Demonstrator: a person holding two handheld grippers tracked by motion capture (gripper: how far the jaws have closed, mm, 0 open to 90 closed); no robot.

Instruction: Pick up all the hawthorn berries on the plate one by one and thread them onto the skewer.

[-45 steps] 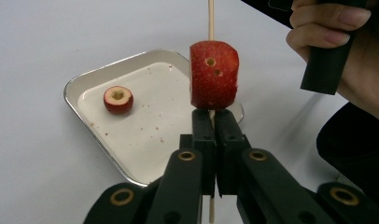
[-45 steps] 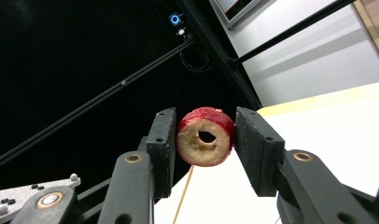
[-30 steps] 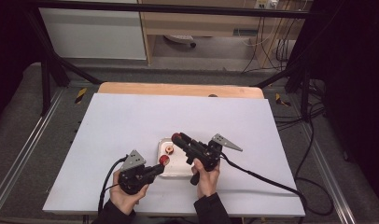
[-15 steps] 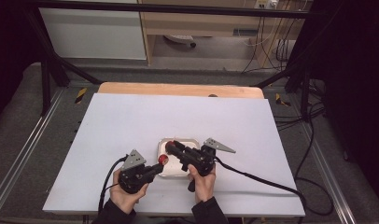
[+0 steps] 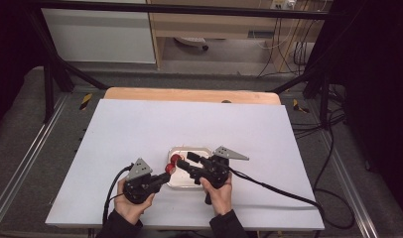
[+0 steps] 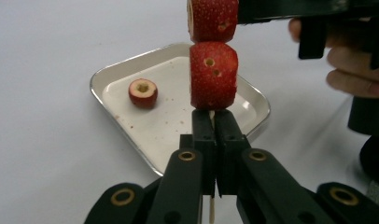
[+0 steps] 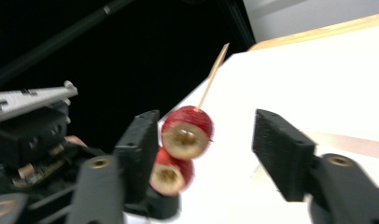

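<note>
Nearest us, the left tongs (image 6: 214,135) are pressed tight on the skewer (image 7: 213,77), holding it upright with two fruits (image 6: 214,74) threaded on. Just right, the right tongs (image 7: 206,154) have been opening: spread now, the top fruit between them but unpinched. Beyond, one last fruit (image 6: 143,93) waits in the tray (image 6: 253,119) on the counter (image 5: 140,124). The risk, I'd say: pull away crooked and a pad drags the top fruit off, or bends that thin stick (it looks flimsy) and spills both.
</note>
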